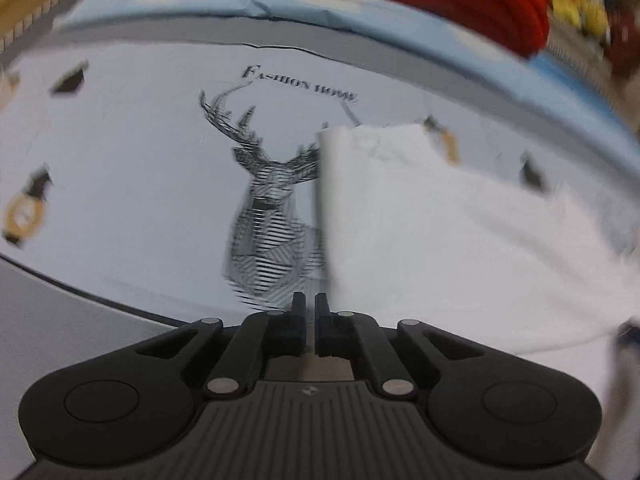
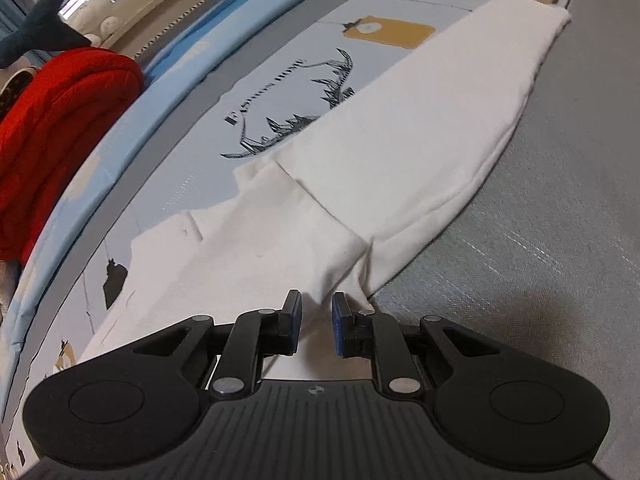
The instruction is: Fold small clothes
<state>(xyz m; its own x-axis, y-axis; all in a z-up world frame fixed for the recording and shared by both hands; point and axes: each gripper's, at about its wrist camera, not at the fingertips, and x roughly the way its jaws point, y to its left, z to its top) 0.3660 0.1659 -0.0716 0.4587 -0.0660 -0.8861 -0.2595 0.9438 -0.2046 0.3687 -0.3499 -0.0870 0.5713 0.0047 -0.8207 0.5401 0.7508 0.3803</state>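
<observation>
Grey mat (image 2: 540, 240) underneath everything, with a pale printed sheet (image 1: 120, 160) spread over it: stag drawing (image 1: 272, 216), lettering above it, small dark and tan motifs scattered about. Light blue padded border (image 1: 280, 4) along the far edge of the sheet. Red folded blanket (image 2: 60, 128) piled beyond that border; dark plush toy (image 2: 44, 28) and yellow items further back, too blurred to identify.

White garment (image 2: 400, 140) laid flat on the sheet, long and narrow, partly folded: one layer turned over another, stepped edges visible near the right claw. Far end reaching the boundary between sheet and grey mat; long side edge lying on the grey mat. Part of the stag print covered by the cloth.

Left gripper (image 1: 310, 306): clenched, only a thin slit between the pads, hovering at the garment's straight edge just above the stag print. Cloth between the pads or not: cannot tell from the left wrist view, which is motion-blurred.

Right gripper (image 2: 316, 312): blue-padded fingers (image 2: 340, 328) closed partway on a bunched corner of the white garment, fabric gathered into creases running into the gap.
</observation>
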